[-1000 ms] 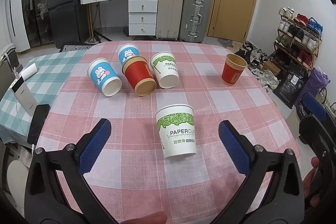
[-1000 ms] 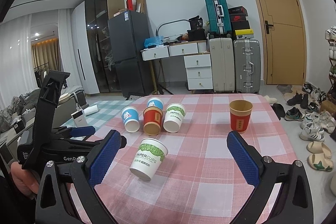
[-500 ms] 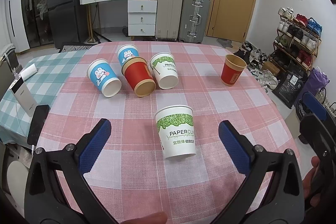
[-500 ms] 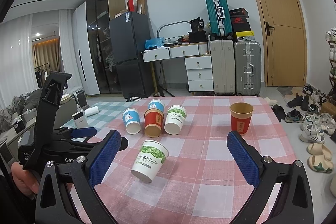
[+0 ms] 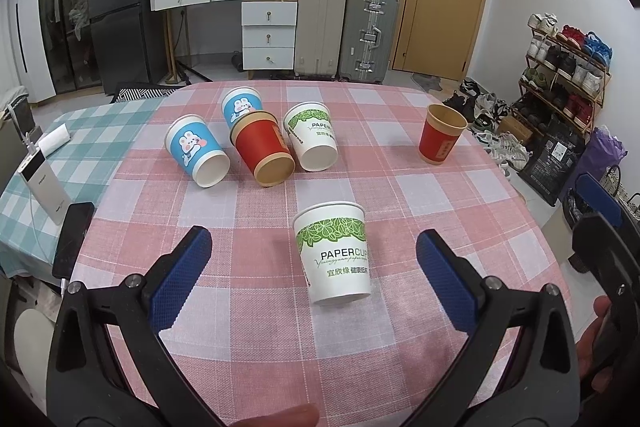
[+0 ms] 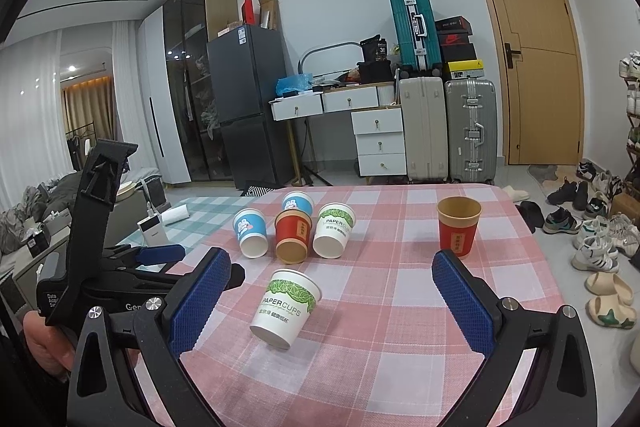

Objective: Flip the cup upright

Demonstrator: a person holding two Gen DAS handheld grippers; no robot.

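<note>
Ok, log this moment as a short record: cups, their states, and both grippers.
surface: table with pink checked cloth
upright cups: red cup; green-leaf paper cup, nearest the left gripper
cups on their sides: two blue rabbit cups, red cup, green-leaf cup
left gripper: open, fingers either side of the near cup, not touching
right gripper: open, empty

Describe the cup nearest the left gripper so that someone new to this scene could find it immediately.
On the pink checked tablecloth, look in front of the cluster of four tipped-over cups, toward the camera. There a white paper cup stands alone between the open fingers of the left gripper. Unlike the green-leaf cup in the cluster, it is upright, with its PAPERCUPS lettering readable.
</note>
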